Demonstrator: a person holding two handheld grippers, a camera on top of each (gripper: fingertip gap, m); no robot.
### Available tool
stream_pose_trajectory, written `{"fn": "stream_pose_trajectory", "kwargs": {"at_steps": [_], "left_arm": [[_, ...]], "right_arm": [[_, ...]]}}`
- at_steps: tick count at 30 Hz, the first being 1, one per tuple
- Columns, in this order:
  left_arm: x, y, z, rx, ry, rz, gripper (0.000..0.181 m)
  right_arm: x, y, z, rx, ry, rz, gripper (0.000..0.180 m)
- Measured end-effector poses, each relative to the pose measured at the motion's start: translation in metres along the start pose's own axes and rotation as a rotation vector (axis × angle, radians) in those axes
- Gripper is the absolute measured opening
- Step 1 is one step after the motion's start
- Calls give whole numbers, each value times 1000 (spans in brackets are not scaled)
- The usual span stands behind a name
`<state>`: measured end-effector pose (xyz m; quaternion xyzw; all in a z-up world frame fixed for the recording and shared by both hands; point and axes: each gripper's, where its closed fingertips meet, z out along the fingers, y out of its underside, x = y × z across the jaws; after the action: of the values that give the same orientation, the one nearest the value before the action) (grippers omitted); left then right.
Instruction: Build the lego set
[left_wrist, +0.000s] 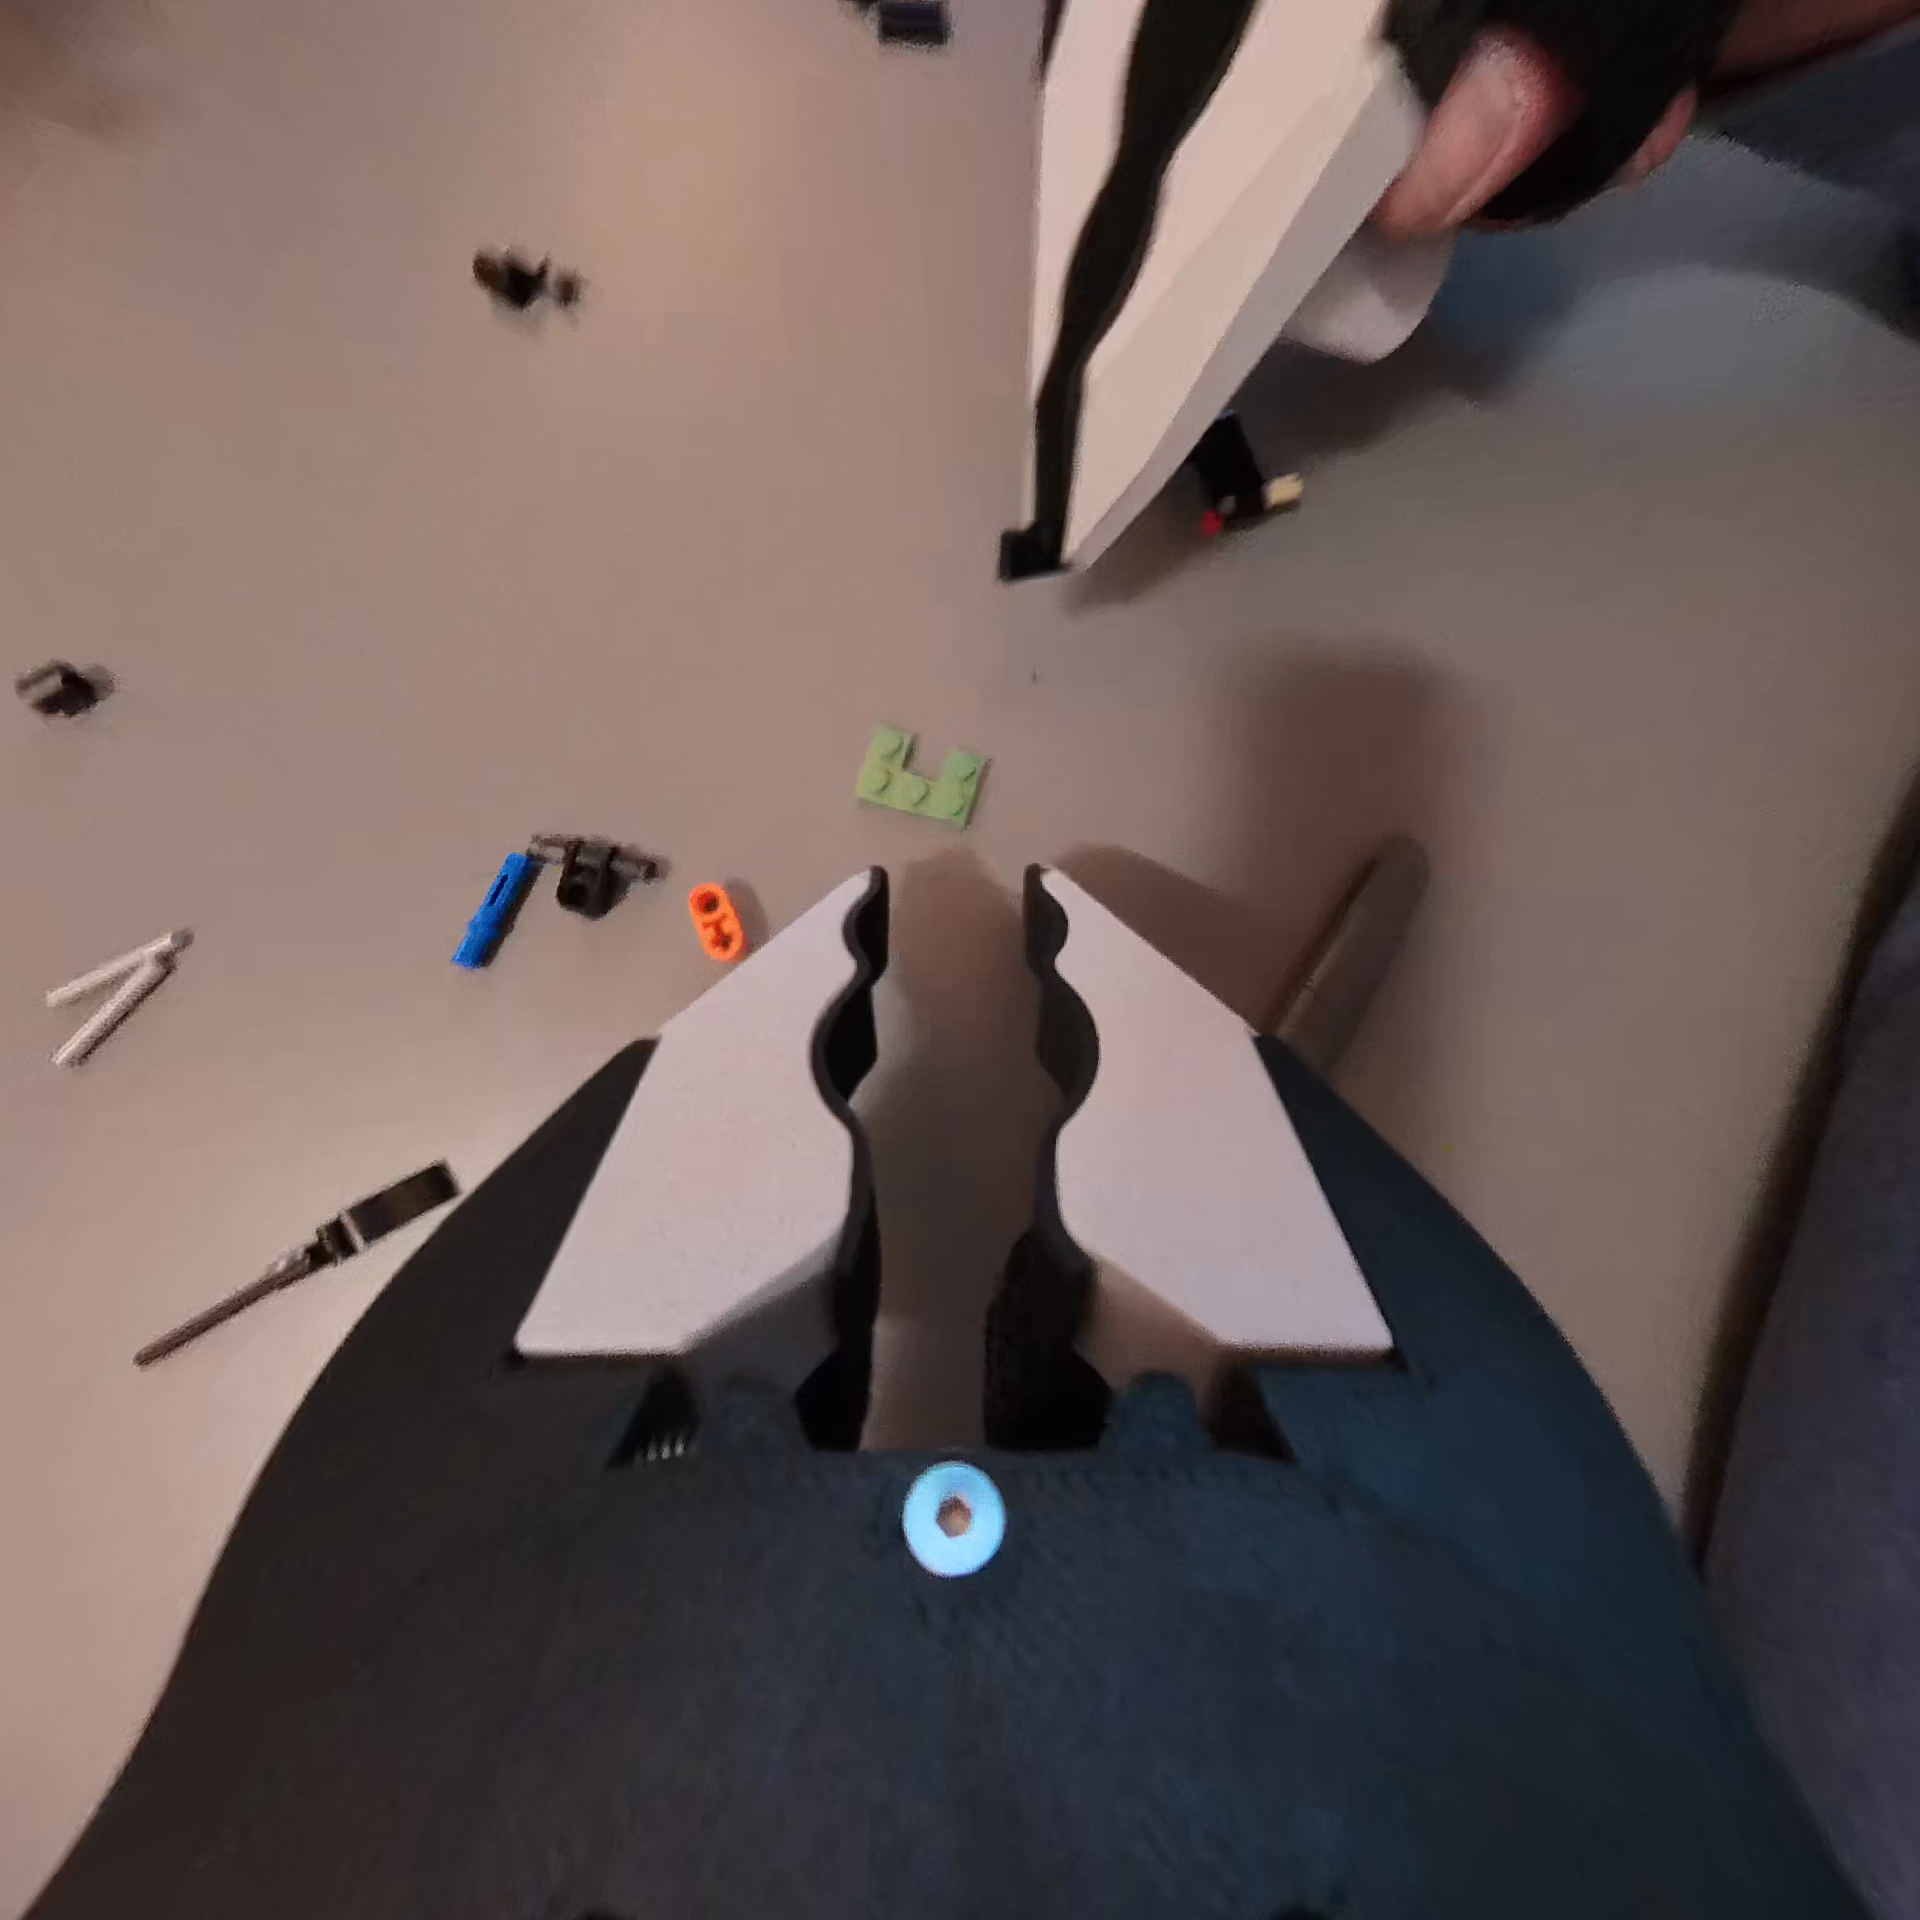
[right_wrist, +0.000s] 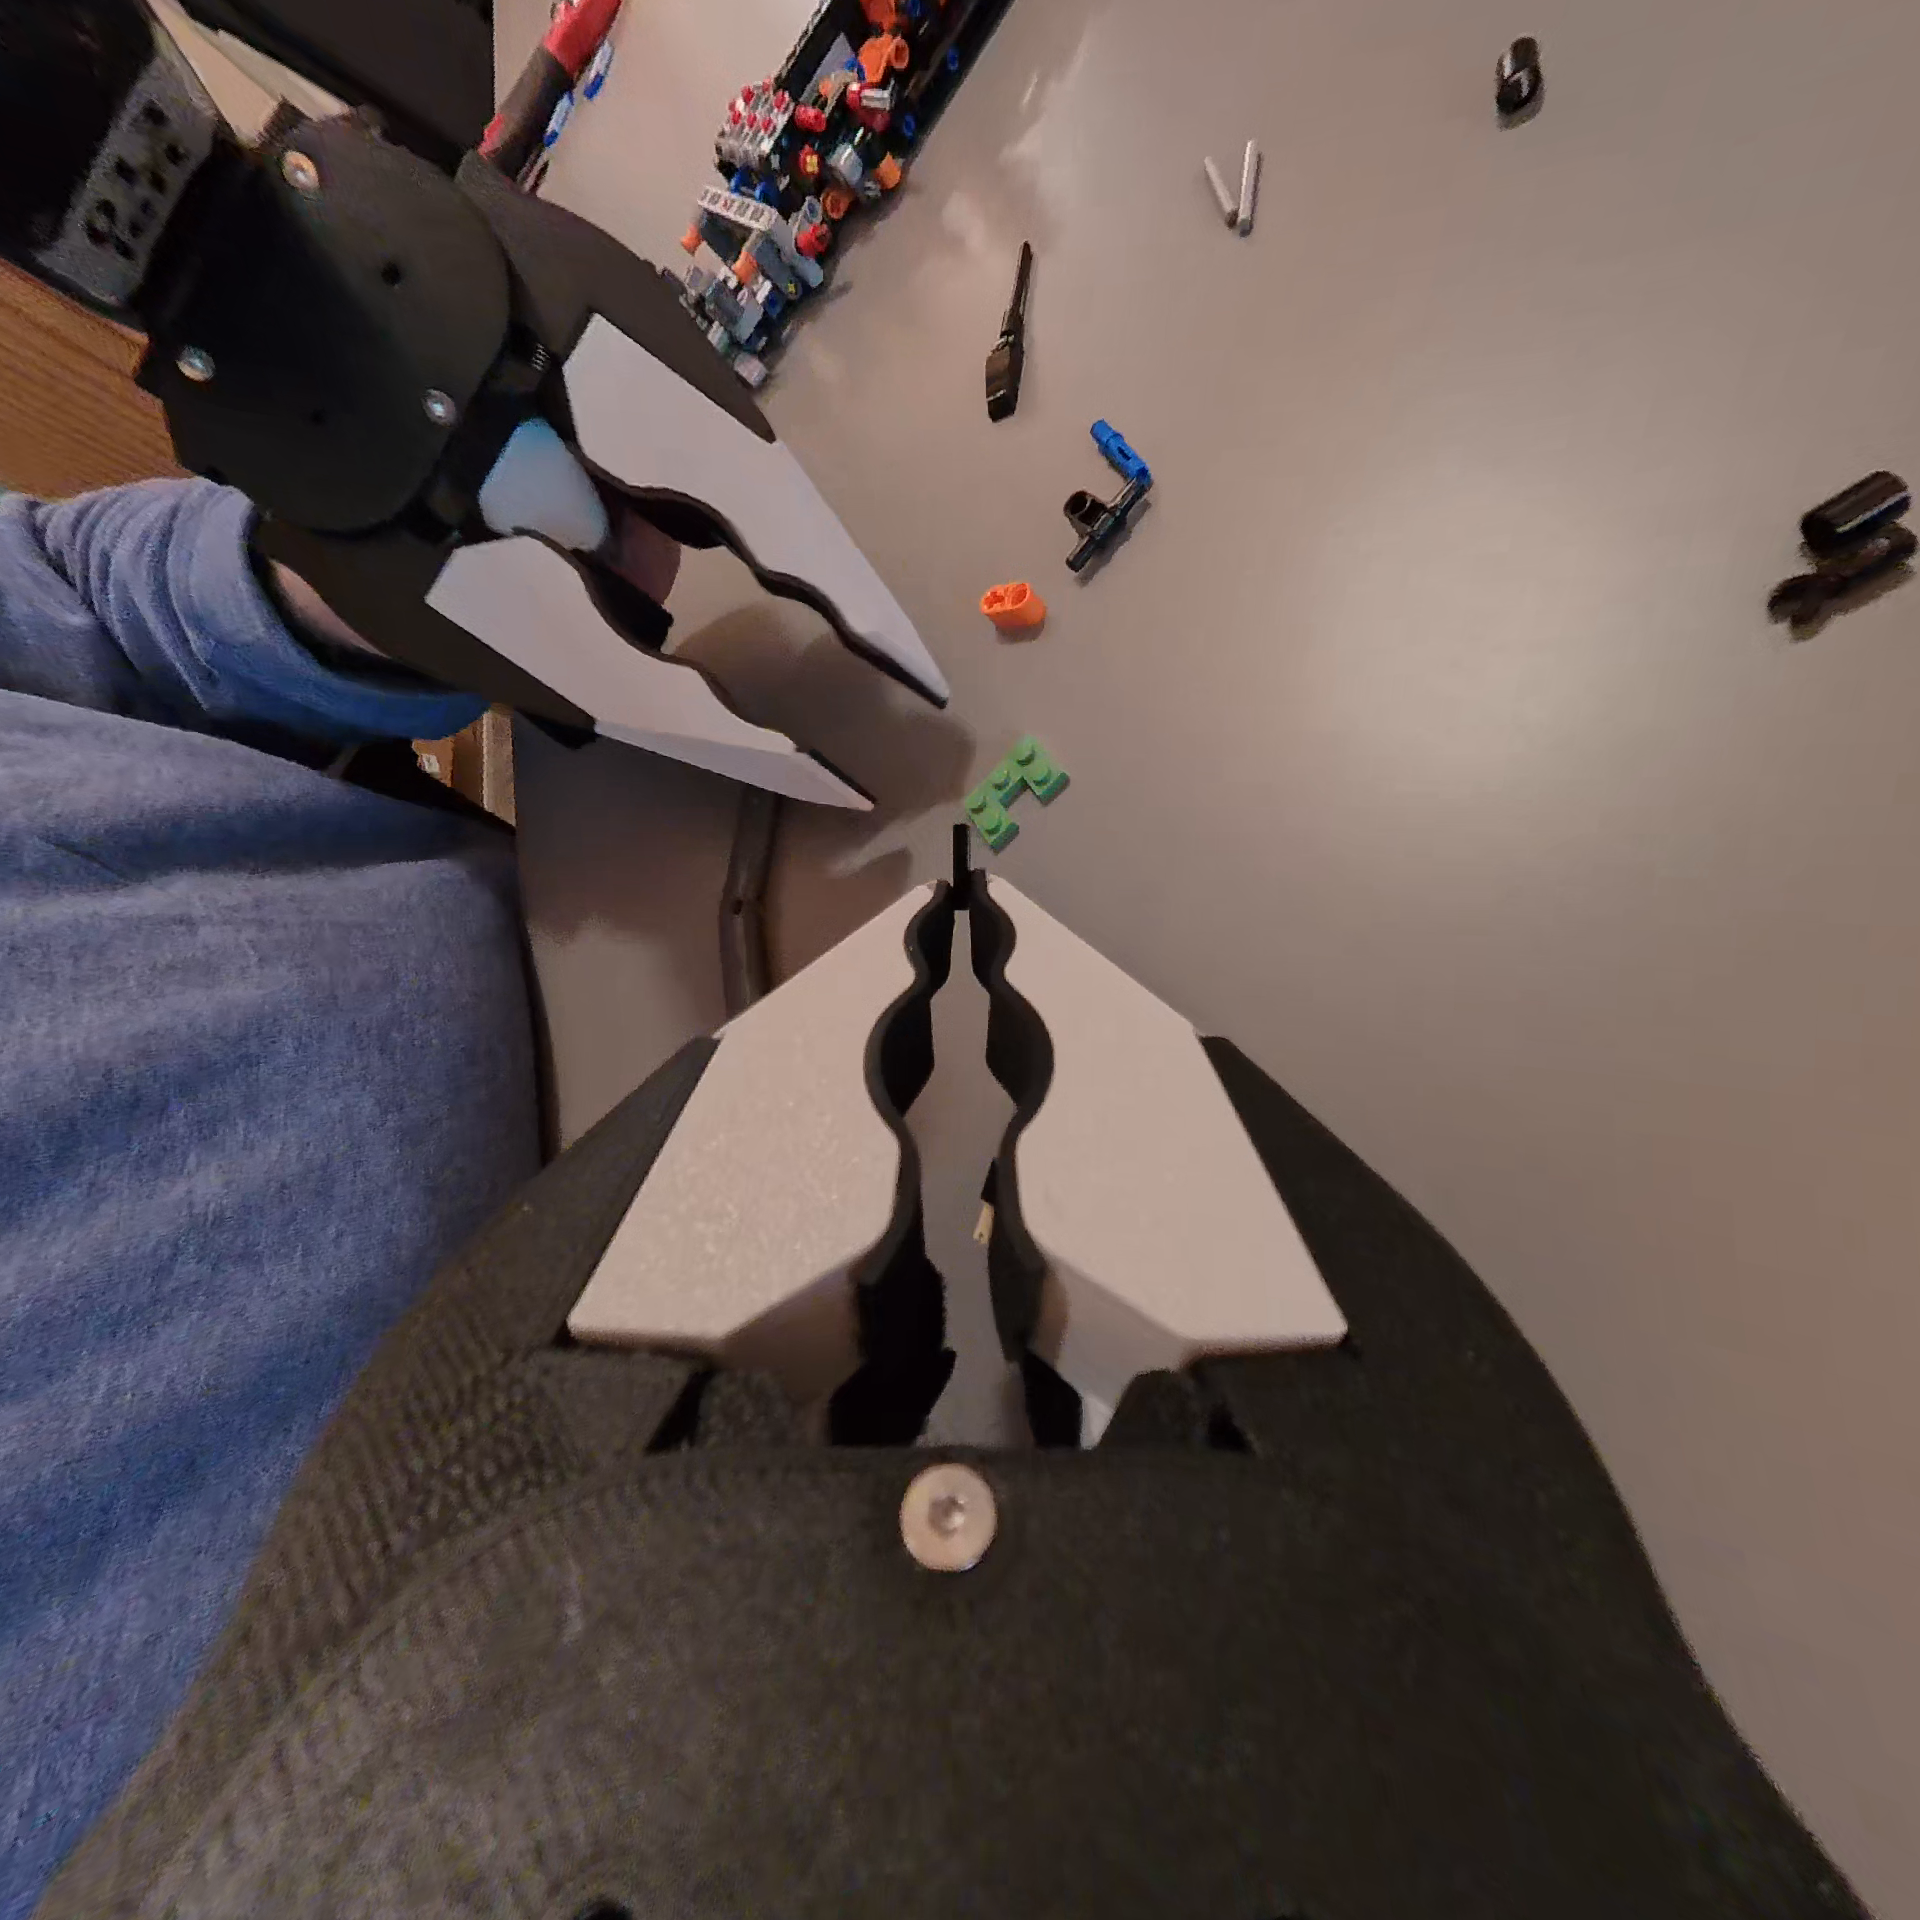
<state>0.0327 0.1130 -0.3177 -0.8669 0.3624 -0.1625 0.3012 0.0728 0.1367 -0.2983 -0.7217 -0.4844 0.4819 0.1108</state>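
Left hand-held gripper fingers apart, empty, low over grey surface, just short of green notched plate. Right hand-held gripper pinched on thin black piece, tip beside same plate. Orange connector, blue pin nearby; partly built model farther back.

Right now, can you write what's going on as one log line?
left gripper: open, empty | right gripper: shut on thin black piece | green plate: lying on table, ahead of both grippers
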Motion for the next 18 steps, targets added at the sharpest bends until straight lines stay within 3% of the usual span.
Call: {"fn": "stream_pose_trajectory", "kwargs": {"at_steps": [1,5,18], "left_arm": [[4,-6,-2,32,8,35,20],[8,-5,5,10,-61,196,15],[7,-1,15,21,-165,355,18]], "right_arm": [[0,0,2,-18,1,-6,0],[2,1,15,-157,-19,-54,1],[15,-3,35,-538,-97,-209,1]]}}
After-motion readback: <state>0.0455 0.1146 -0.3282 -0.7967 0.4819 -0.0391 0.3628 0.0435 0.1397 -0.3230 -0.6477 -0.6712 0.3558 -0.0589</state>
